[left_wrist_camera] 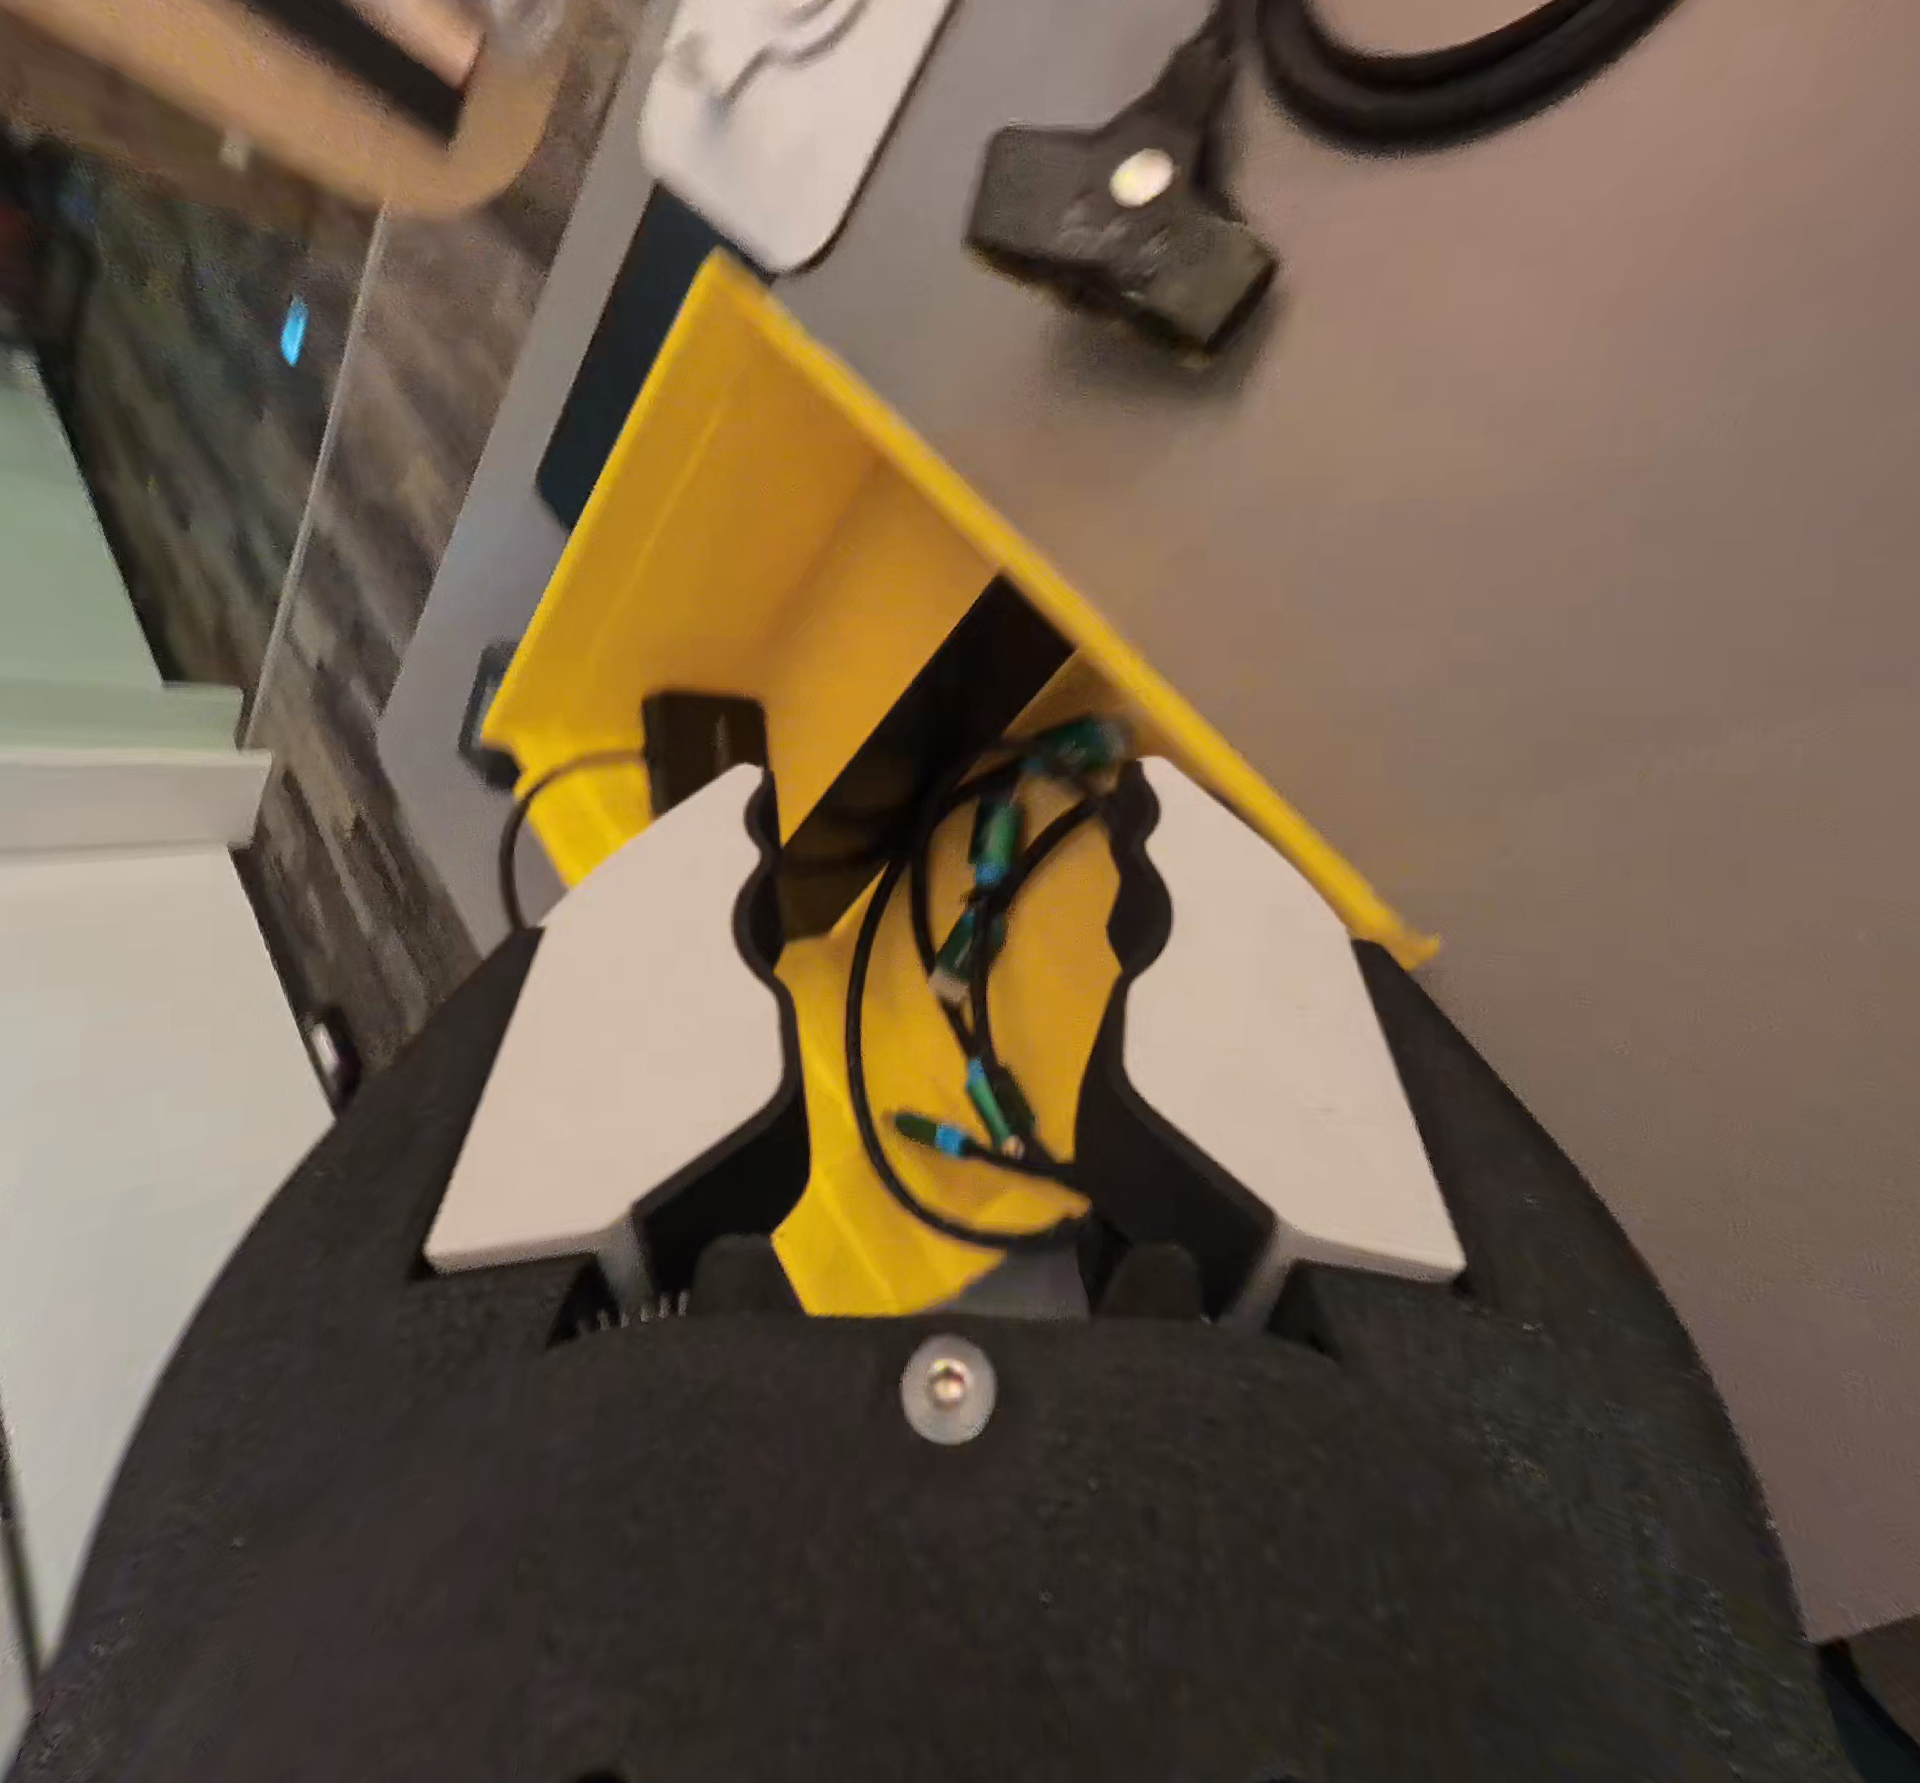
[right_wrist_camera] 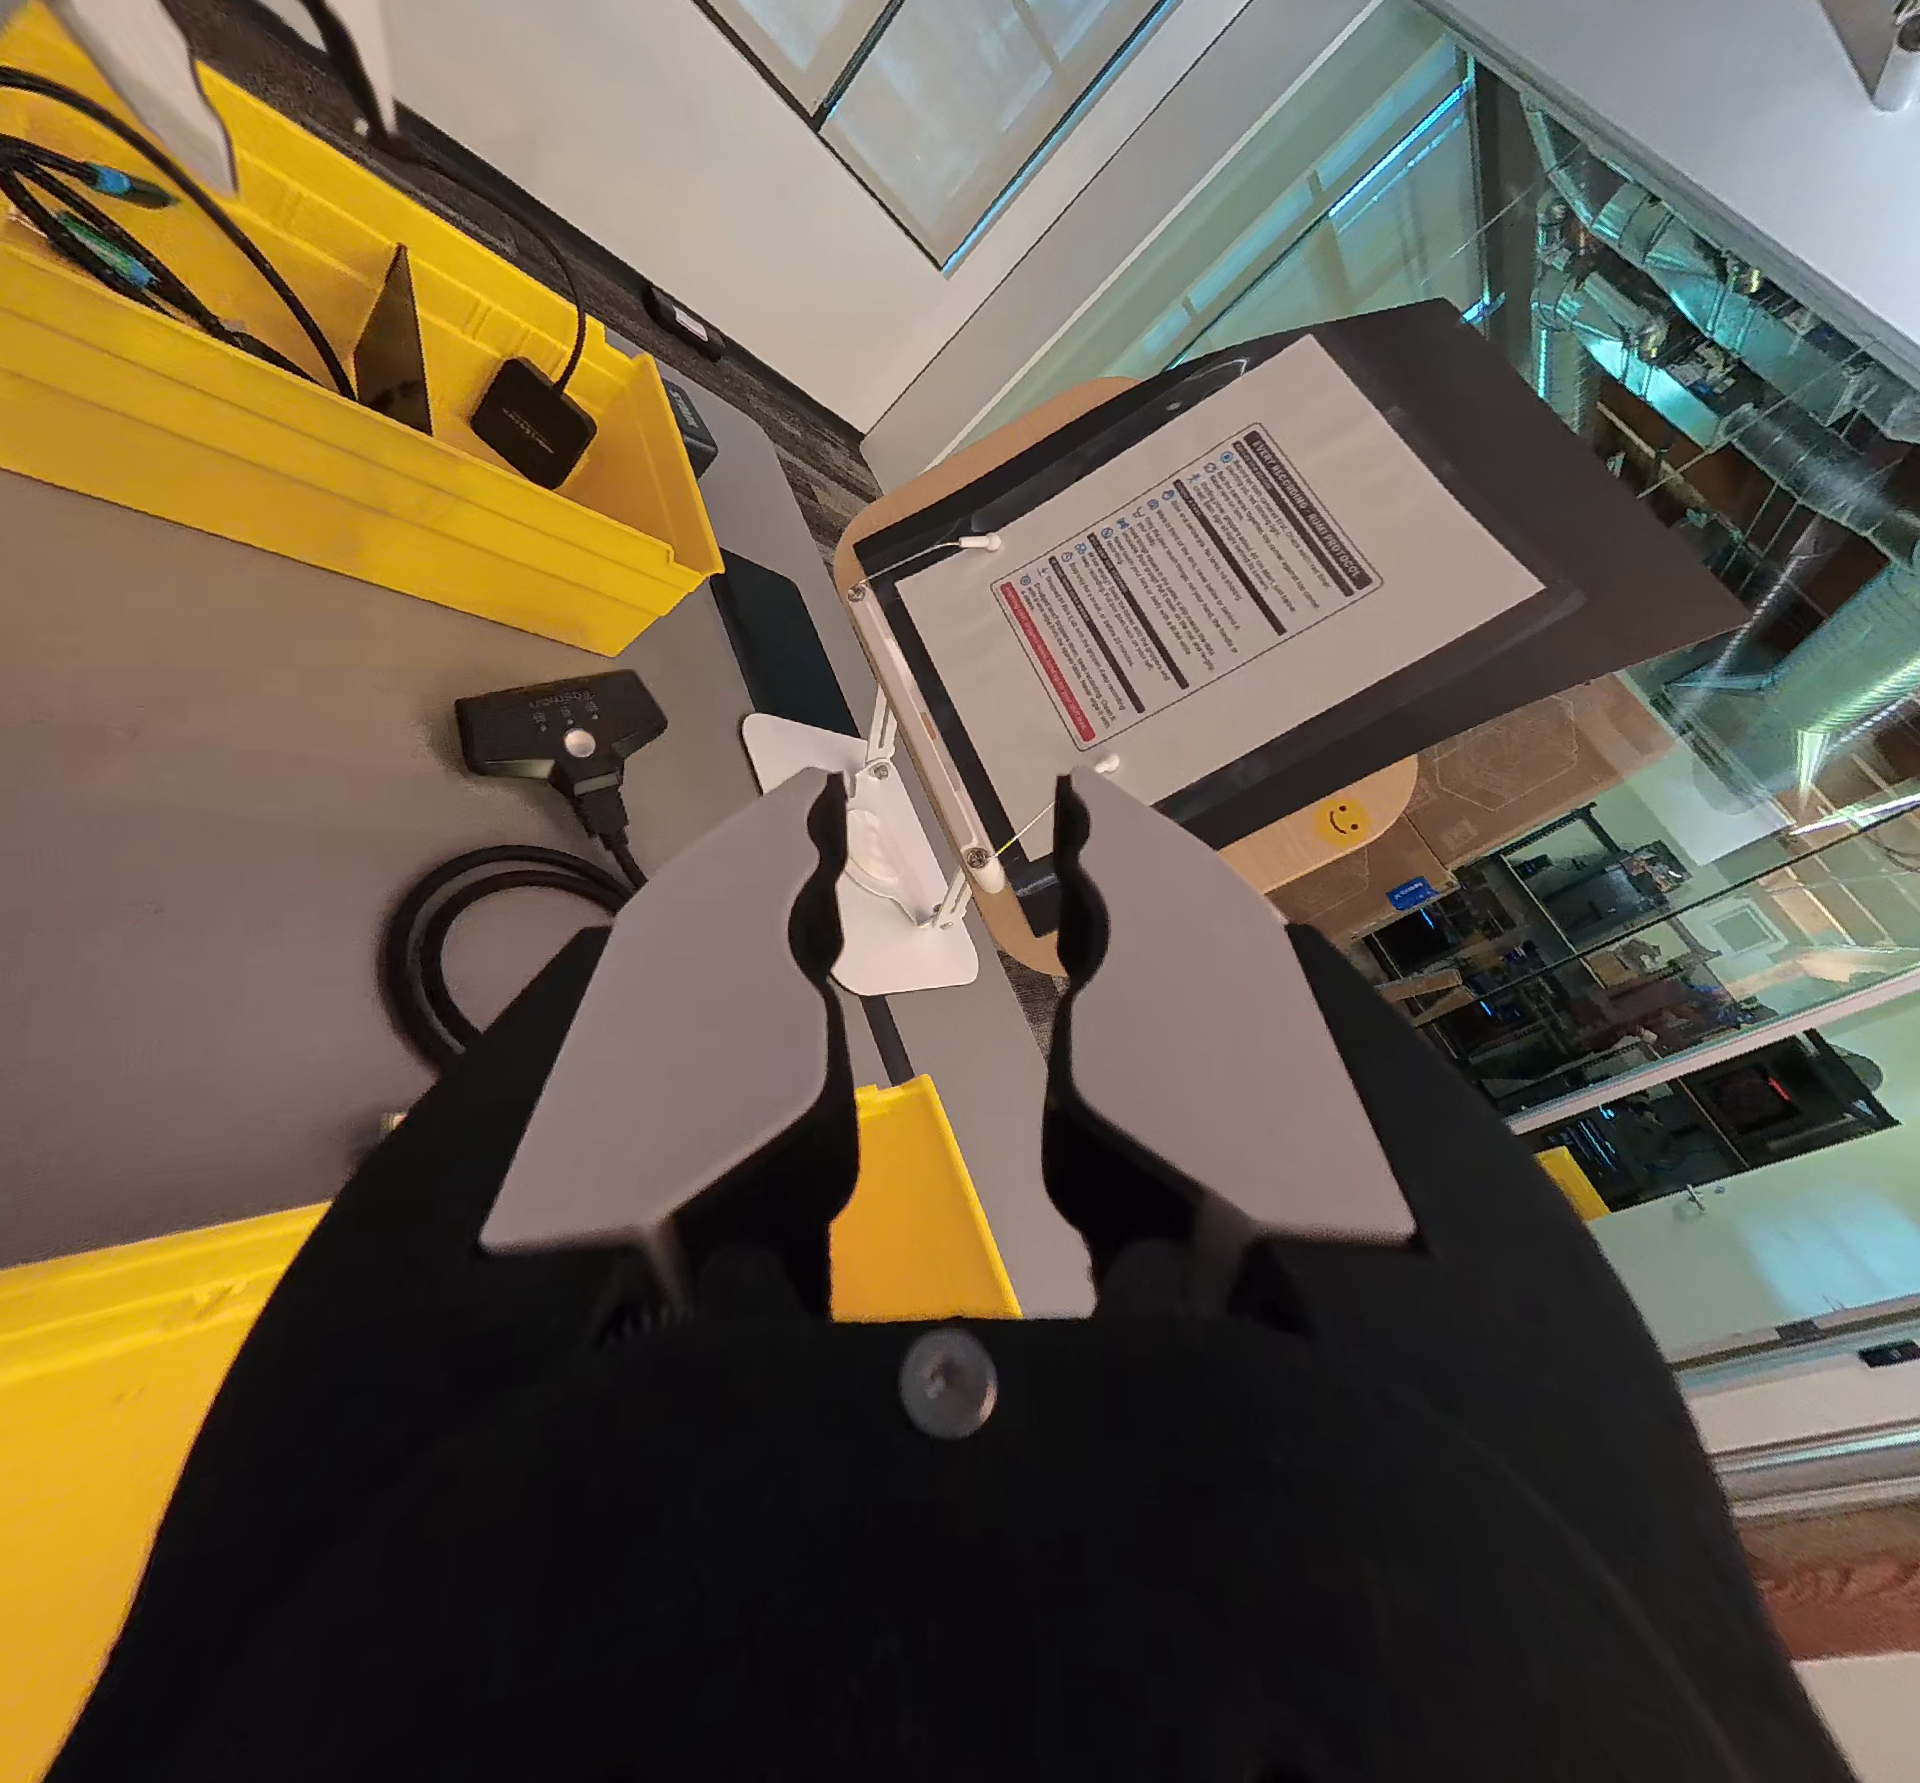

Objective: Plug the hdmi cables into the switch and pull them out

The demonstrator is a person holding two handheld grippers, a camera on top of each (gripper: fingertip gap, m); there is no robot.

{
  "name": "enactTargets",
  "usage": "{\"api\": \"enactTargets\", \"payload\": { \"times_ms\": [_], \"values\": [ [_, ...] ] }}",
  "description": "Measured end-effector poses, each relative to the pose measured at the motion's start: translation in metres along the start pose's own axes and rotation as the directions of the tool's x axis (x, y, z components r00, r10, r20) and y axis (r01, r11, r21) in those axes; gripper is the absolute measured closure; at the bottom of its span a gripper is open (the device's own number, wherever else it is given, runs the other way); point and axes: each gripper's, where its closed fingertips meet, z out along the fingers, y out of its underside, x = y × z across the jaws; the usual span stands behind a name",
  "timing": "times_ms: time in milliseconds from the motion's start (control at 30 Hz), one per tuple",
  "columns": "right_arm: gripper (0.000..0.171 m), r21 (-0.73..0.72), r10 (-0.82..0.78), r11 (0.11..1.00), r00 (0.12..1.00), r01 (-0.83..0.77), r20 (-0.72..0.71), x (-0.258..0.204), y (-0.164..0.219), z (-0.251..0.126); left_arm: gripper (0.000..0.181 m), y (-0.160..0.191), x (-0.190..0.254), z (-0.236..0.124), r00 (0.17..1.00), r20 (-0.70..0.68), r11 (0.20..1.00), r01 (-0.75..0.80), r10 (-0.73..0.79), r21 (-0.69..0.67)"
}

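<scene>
The place looked like an office or lab workspace inside a modern glass-walled building. A plain grey counter [right_wrist_camera: 208, 798] carried yellow plastic parts bins [right_wrist_camera: 343, 486] at its far and near edges, one holding thin black cables with green and blue connectors [left_wrist_camera: 987, 985], and a printed instruction sheet [right_wrist_camera: 1195, 580] stood on a board on a white stand [right_wrist_camera: 894, 912] at the counter's right edge. Beyond it were glass partitions [right_wrist_camera: 1714, 954], exposed silver ductwork [right_wrist_camera: 1662, 279] overhead, white walls, and shelving with equipment behind the glass.
</scene>
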Motion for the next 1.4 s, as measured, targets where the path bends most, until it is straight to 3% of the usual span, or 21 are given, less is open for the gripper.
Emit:
{"api": "enactTargets", "payload": {
  "times_ms": [33, 200, 400, 567, 667, 733, 800, 933, 1133, 1400],
  "values": [
    [0.132, -0.003, 0.000, 1.000, 1.000, 0.000, 0.002, -0.001, 0.001, 0.001, 0.121, 0.016, -0.009, -0.004, 0.998, 0.001, 0.998, 0.062, -0.062, -0.002],
    [0.132, -0.045, -0.019, 0.999, 1.000, 0.020, 0.024, -0.008, 0.009, 0.009, 0.132, 0.086, -0.006, -0.005, 0.953, -0.168, 0.968, 0.247, -0.251, -0.046],
    [0.132, -0.091, -0.022, 0.995, 0.998, 0.027, 0.054, -0.016, 0.020, 0.019, 0.137, 0.095, 0.041, 0.001, 0.911, -0.348, 0.971, 0.239, -0.220, 0.010],
    [0.132, -0.149, -0.047, 0.987, 0.996, 0.059, 0.079, -0.024, 0.032, 0.026, 0.154, 0.085, 0.050, 0.025, 0.963, -0.241, 0.991, 0.132, -0.121, 0.029],
    [0.132, -0.168, -0.057, 0.983, 0.995, 0.071, 0.086, -0.026, 0.036, 0.026, 0.149, 0.094, 0.061, 0.042, 0.956, -0.277, 0.994, 0.086, -0.100, -0.061],
    [0.132, -0.174, -0.061, 0.982, 0.994, 0.075, 0.085, -0.026, 0.037, 0.026, 0.162, 0.089, 0.059, 0.045, 0.956, -0.277, 0.995, 0.083, -0.093, -0.049],
    [0.132, -0.178, -0.067, 0.981, 0.995, 0.080, 0.080, -0.024, 0.037, 0.025, 0.175, 0.081, 0.036, 0.043, 0.980, -0.174, 0.996, 0.094, -0.094, -0.011],
    [0.132, -0.171, -0.063, 0.982, 0.995, 0.075, 0.073, -0.022, 0.036, 0.023, 0.175, 0.066, -0.024, 0.022, 0.988, 0.023, 0.985, 0.153, -0.155, 0.078],
    [0.132, -0.179, -0.077, 0.980, 0.994, 0.090, 0.079, -0.024, 0.036, 0.024, 0.175, 0.058, -0.076, 0.005, 0.972, 0.091, 0.974, 0.208, -0.216, 0.089],
    [0.132, -0.188, -0.089, 0.977, 0.993, 0.102, 0.079, -0.024, 0.036, 0.023, 0.174, 0.054, -0.093, 0.000, 0.954, 0.151, 0.965, 0.251, -0.259, 0.073]
  ]
}}
